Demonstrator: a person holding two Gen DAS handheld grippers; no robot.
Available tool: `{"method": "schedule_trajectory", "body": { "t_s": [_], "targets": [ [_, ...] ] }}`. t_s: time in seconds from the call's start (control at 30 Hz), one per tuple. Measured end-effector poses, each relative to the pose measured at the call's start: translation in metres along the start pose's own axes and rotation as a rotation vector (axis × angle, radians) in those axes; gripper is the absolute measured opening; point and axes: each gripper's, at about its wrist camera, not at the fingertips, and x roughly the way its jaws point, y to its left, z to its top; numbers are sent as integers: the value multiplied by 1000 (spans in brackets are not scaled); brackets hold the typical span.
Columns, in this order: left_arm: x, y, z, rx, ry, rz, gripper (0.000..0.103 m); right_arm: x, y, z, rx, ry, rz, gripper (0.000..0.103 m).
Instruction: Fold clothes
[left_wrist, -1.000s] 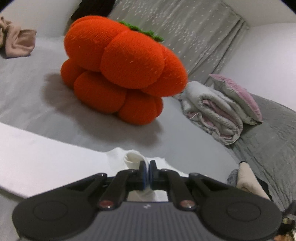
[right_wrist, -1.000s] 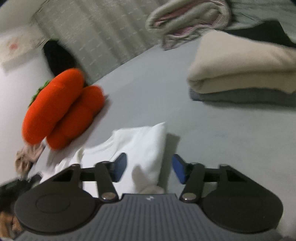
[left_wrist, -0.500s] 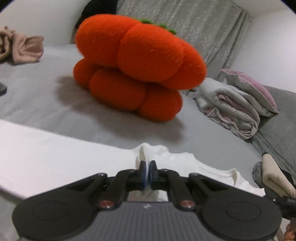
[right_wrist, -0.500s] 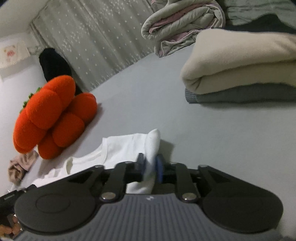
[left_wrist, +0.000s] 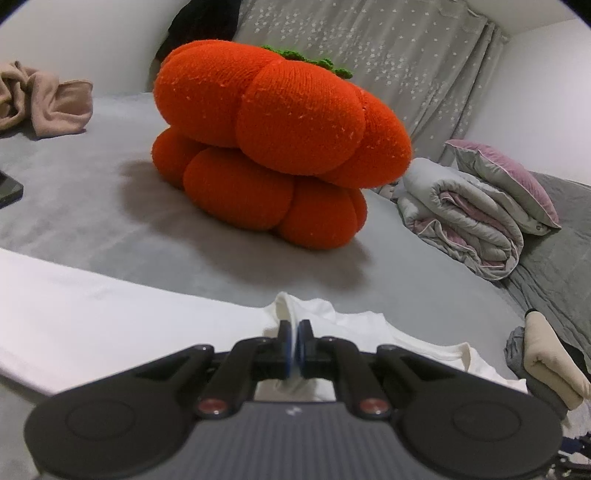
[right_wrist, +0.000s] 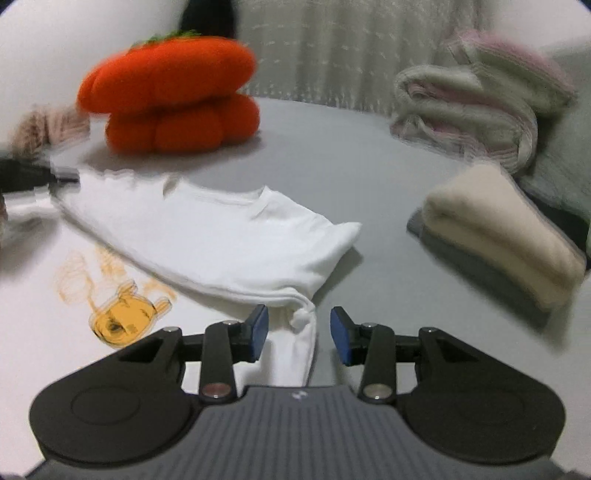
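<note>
A white T-shirt with a yellow print lies on the grey bed, its upper part folded over into a thick band. My right gripper hovers at the shirt's near right corner. Its jaws are opening, and the bunched corner lies between the blue pads without touching them. In the left wrist view the white T-shirt spreads to the left. My left gripper is shut on a raised pinch of its fabric near the collar.
An orange pumpkin cushion stands behind the shirt. A rolled quilt and a pillow lie at the right. A folded beige and grey pile sits right of the shirt. Crumpled beige cloth lies far left.
The right gripper clamped the shirt's corner half a second ago and has since let it go, rolling level as it moved. The left gripper keeps its pinch and has barely moved.
</note>
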Motion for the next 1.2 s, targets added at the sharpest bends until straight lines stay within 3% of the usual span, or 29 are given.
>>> {"method": "schedule_trajectory", "body": {
  "t_s": [0.07,0.1,0.13,0.17,0.3,0.43,0.5,0.7,0.77,0.8,0.83,0.9,0.97,1.13,1.2],
  "targets": [
    [-2,1,1,-12,-4,6,4,10,12,-3,-100,-10,-56,42],
    [-4,1,1,-23,-9,9,4,13,17,-3,-143,-19,-80,32],
    [-6,3,2,-34,-9,12,4,15,21,-4,-183,-30,-102,10],
    [-7,4,2,-40,-6,15,4,16,25,-5,-222,-41,-125,7],
    [-10,9,3,-59,18,27,4,12,37,-7,-403,-50,-263,6],
    [1,14,-4,-29,113,50,4,24,48,-30,-581,55,-267,8],
    [2,17,-7,-28,130,56,5,25,47,-32,-604,62,-271,8],
    [-12,26,4,-89,114,104,7,13,28,-15,-437,82,-203,11],
    [-19,31,8,-112,110,133,8,7,21,-9,-362,88,-178,16],
    [-22,33,10,-124,108,148,10,5,18,-7,-328,90,-167,23],
    [-26,36,12,-135,106,161,13,3,16,-5,-295,92,-155,31],
    [-34,42,15,-148,102,183,19,0,11,-1,-233,96,-131,35],
    [-42,47,17,-155,99,207,23,-4,9,-1,-175,105,-114,36],
    [-63,63,21,-200,89,271,53,-12,7,3,-57,128,-94,43],
    [-71,71,22,-215,90,288,56,-18,9,1,-26,131,-85,44]
  ]
}}
